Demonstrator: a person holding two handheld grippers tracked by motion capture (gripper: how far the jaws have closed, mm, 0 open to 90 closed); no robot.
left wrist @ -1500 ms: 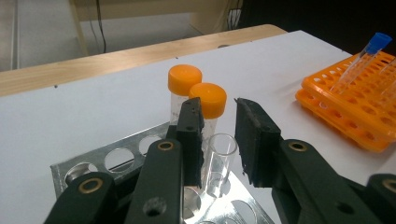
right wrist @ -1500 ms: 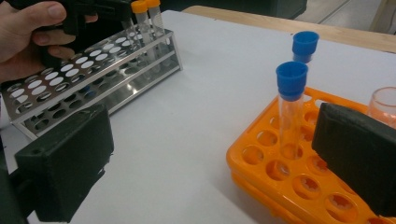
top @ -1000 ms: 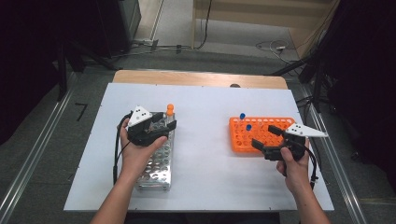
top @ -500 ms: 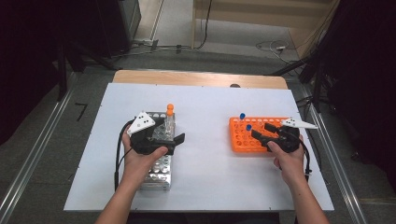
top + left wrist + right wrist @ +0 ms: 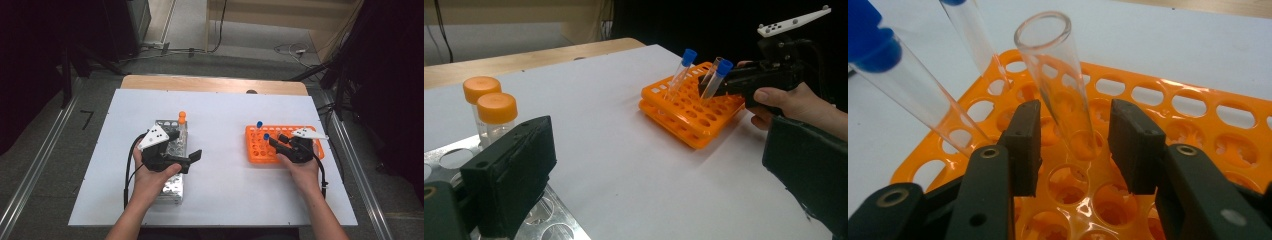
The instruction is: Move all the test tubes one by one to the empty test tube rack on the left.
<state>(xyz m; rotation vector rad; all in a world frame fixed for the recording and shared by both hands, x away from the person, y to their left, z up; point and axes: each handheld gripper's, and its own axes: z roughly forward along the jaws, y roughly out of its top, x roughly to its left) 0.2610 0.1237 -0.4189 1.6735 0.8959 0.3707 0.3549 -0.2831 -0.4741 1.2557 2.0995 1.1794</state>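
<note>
Right gripper view, nearest first: the right gripper [image 5: 1075,150] has just been closing its two black jaws around an uncapped clear glass test tube [image 5: 1055,75] leaning in the orange plastic tube rack [image 5: 1198,107], gaps still showing on both sides. Judged step: grasping that tube. Next it needs the pads to meet the glass squarely before lifting. Farther off, the left gripper [image 5: 187,160] hangs wide open and empty over the perforated metal rack [image 5: 170,187].

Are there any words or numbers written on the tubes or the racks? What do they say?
None can be read. The orange rack, the metal rack, the uncapped tube, the orange caps and the blue caps carry no writing that shows.
</note>
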